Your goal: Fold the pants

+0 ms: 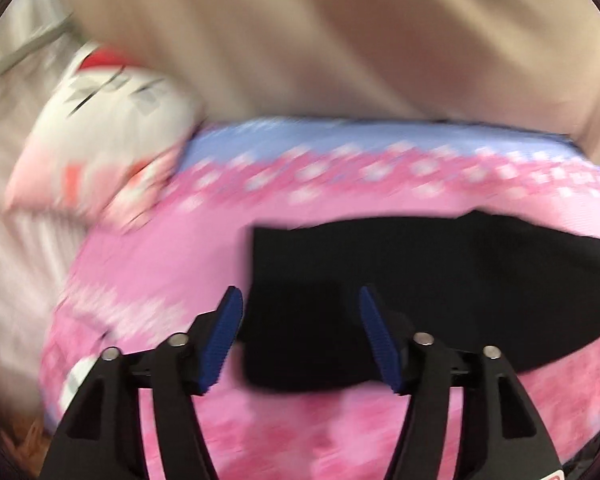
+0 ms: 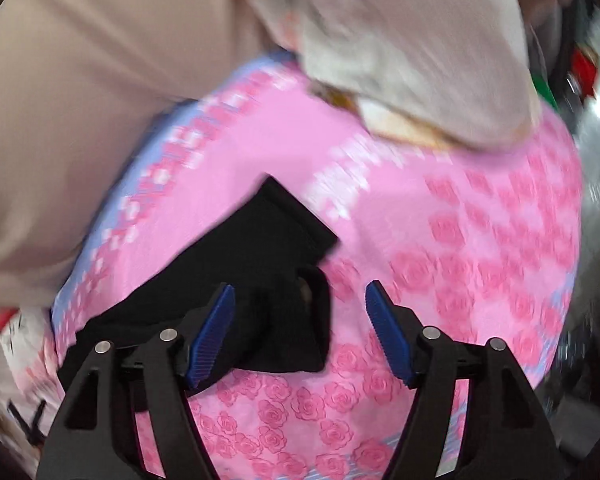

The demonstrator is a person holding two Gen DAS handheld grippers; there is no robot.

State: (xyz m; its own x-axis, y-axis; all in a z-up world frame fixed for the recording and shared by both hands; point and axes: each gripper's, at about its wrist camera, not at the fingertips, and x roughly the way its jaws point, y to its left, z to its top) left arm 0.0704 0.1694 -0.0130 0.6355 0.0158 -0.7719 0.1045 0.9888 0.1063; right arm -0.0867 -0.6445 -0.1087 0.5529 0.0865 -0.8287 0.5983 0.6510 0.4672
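Black pants (image 1: 420, 288) lie folded flat on a pink rose-print bedsheet (image 1: 160, 264). My left gripper (image 1: 300, 304) is open above the pants' near left end, holding nothing. In the right wrist view the pants (image 2: 252, 256) lie as a folded black bundle running from lower left to centre. My right gripper (image 2: 300, 300) is open above the bundle's right end, its left finger over the cloth, its right finger over the bedsheet (image 2: 460, 240). Both views are motion-blurred.
A white and red cartoon pillow (image 1: 112, 128) lies at the bed's far left. A beige wall or headboard (image 1: 340, 40) stands behind the bed. A beige cloth (image 2: 412, 48) hangs over the sheet's far edge. Blurred metallic objects (image 2: 596, 128) stand at the right.
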